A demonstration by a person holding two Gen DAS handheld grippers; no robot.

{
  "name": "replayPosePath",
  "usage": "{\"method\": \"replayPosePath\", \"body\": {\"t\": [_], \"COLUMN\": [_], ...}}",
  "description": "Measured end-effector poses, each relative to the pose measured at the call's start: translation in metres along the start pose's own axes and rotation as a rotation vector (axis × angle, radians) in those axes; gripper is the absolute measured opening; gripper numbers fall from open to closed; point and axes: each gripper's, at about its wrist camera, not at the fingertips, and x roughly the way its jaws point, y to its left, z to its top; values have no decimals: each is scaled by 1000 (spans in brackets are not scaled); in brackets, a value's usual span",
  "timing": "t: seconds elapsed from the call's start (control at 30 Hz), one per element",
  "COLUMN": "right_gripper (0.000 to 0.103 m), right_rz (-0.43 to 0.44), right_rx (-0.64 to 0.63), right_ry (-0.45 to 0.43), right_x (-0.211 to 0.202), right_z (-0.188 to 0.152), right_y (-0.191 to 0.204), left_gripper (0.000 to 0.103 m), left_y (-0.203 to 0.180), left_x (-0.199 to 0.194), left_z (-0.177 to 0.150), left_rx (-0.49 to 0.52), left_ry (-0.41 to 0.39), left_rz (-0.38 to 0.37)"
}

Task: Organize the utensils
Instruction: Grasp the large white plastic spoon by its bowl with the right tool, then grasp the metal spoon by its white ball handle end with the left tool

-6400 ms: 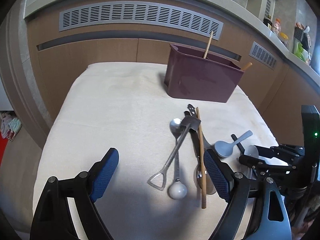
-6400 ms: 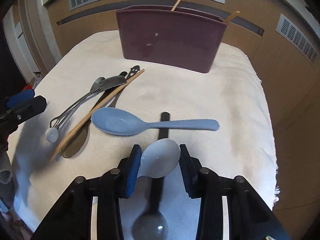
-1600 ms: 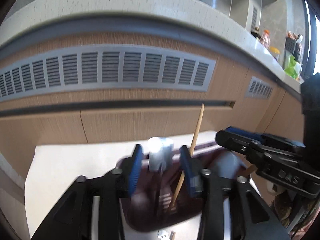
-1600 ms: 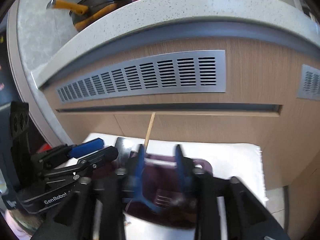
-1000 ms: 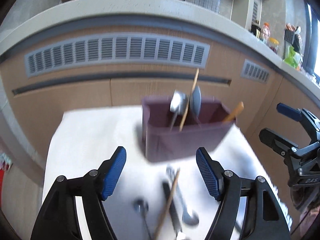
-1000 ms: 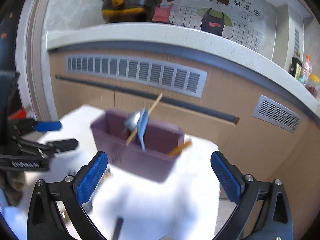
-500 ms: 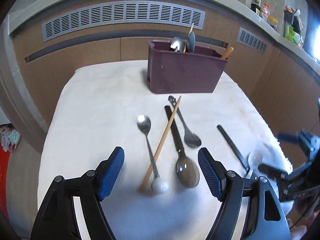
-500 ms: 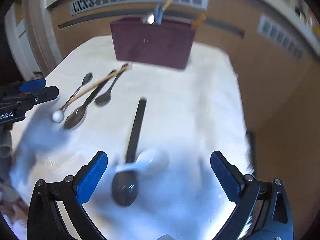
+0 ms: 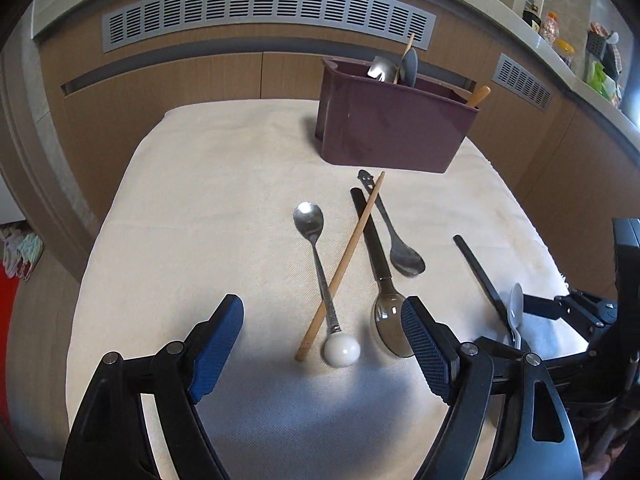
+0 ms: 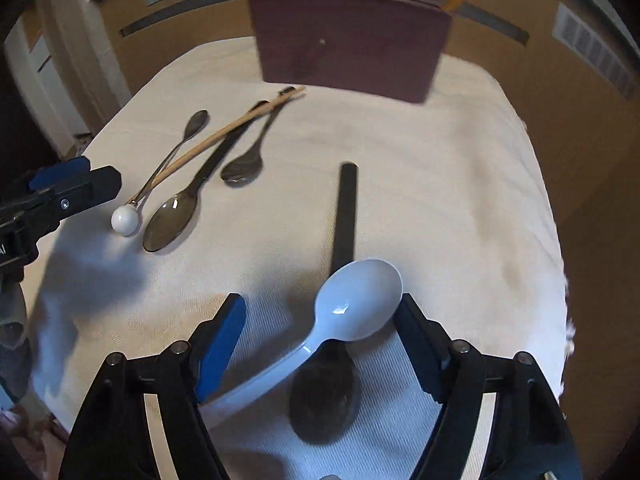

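Hovering over the cream tablecloth [image 9: 192, 208] with jaws spread wide and nothing between them, having just been opening: left gripper [image 9: 322, 346]. Lying just ahead of it, from left to right: ball-ended metal spoon [image 9: 320, 268], crossed by a wooden chopstick [image 9: 344, 260]; dark long-handled spoon [image 9: 380, 276], its bowl just beside the right pad; small metal spoon [image 9: 394, 236].

Standing further back on the cloth: maroon utensil holder [image 9: 392, 128], holding a metal spoon, a grey spoon and wooden sticks upright.

Lying near the right edge: black spoon [image 10: 340, 280], with a white plastic spoon [image 10: 352, 304] resting across its bowl.

Straddling that white spoon with jaws partly spread, having just been closing: right gripper [image 10: 320, 340]. Right pad sitting just beside the white bowl's rim; touching or not, cannot tell. Handle running toward the left pad.
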Motion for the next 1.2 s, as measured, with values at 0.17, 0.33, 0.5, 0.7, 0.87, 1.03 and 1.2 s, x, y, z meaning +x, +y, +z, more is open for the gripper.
{"method": "replayPosePath", "body": {"t": [0.17,0.33,0.5,0.7,0.87,1.03,1.2], "right_gripper": [68,42,35,35,35,35,35], "right_rz": [31,50,45,-3,-51,-40,-21], "right_rx": [-59,-17,-40,-44,-19,10,37], "right_ry": [1,10,-37,-89,-136,-127,-124], "right_x": [1,-1,-8,-19,-27,-21,-17], "right_z": [5,6,11,21,16,6,0], "right_y": [-4,-22,-28,-41,-55,-64,-68], "left_gripper": [82,82,82,82,80,62,40], "left_y": [8,9,6,9,11,-6,-9], "left_x": [5,8,11,12,9,-1,0], "left_z": [0,-1,-2,0,2,-13,-21], "left_rx": [-18,-28,-17,-36,-41,64,83], "left_ry": [16,28,39,38,26,27,67], "left_rz": [3,-13,-22,-33,-69,-65,-43]}}
